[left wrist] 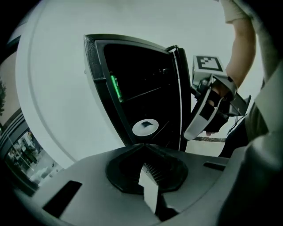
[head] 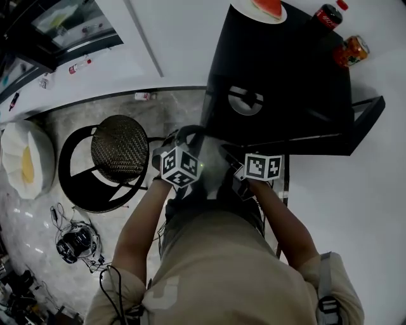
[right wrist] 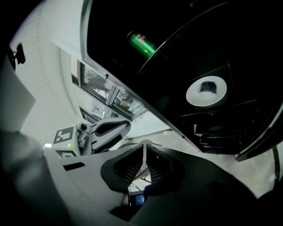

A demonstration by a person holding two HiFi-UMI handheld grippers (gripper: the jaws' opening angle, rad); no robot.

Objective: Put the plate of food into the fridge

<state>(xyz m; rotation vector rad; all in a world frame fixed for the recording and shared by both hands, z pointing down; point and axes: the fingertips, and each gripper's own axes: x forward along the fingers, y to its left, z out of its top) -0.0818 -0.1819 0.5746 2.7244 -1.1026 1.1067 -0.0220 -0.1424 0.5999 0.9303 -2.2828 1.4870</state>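
White plate (left wrist: 138,130) w/ dark item in black fridge (left wrist: 93,62)

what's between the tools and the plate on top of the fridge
Nothing visible. The left tool and right tool are shut and empty, in front of the fridge. The plate sits on its top, with the cola bottle and can off to the right in the head view.

White plate (left wrist: 145,127), inside open black fridge (head: 279,57)
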